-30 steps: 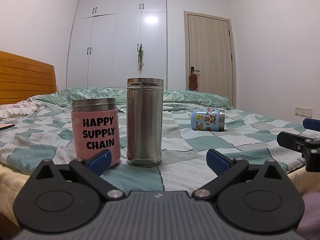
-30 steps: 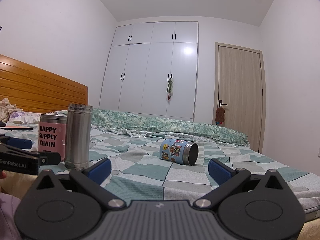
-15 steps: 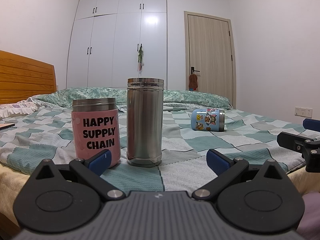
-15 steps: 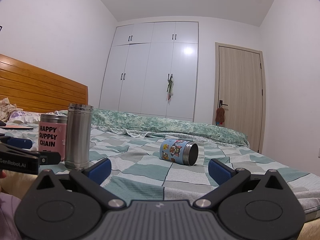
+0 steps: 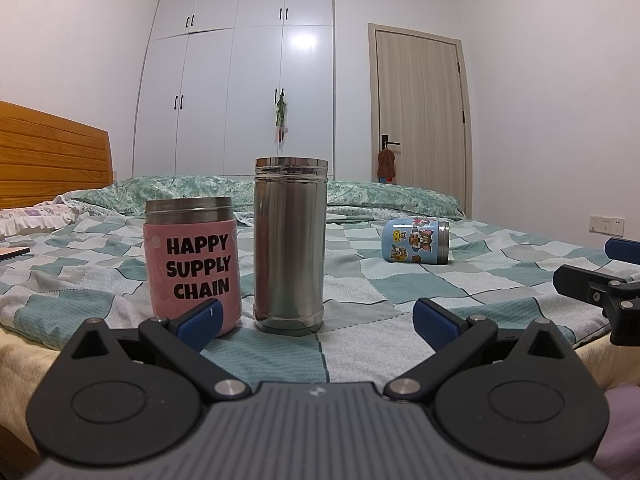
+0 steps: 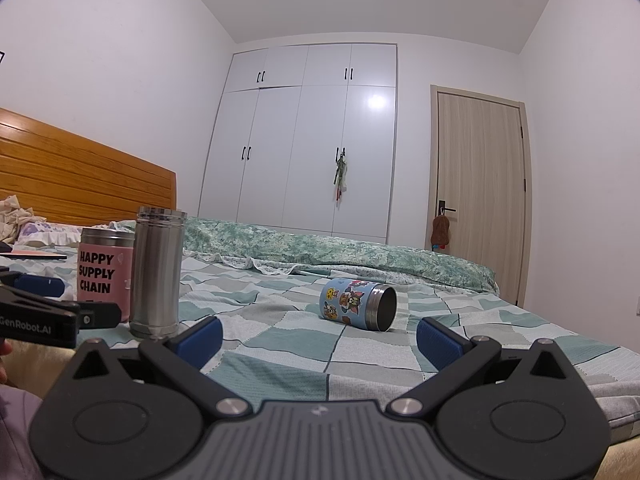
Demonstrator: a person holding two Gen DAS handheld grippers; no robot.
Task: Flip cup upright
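Note:
A small blue cup with cartoon stickers (image 6: 357, 305) lies on its side on the checked bedspread (image 6: 280, 344), its steel-rimmed mouth facing right. It also shows far right in the left wrist view (image 5: 415, 241). My right gripper (image 6: 319, 337) is open and empty, at the bed's near edge, short of the cup. My left gripper (image 5: 316, 323) is open and empty, just in front of a pink "HAPPY SUPPLY CHAIN" cup (image 5: 192, 266) and a tall steel cup (image 5: 290, 243), both standing upright.
The pink cup (image 6: 105, 276) and steel cup (image 6: 157, 272) stand left of the blue cup. A folded green quilt (image 6: 320, 252) lies across the far side of the bed. A wooden headboard (image 6: 80, 184) is at left; wardrobe and door behind.

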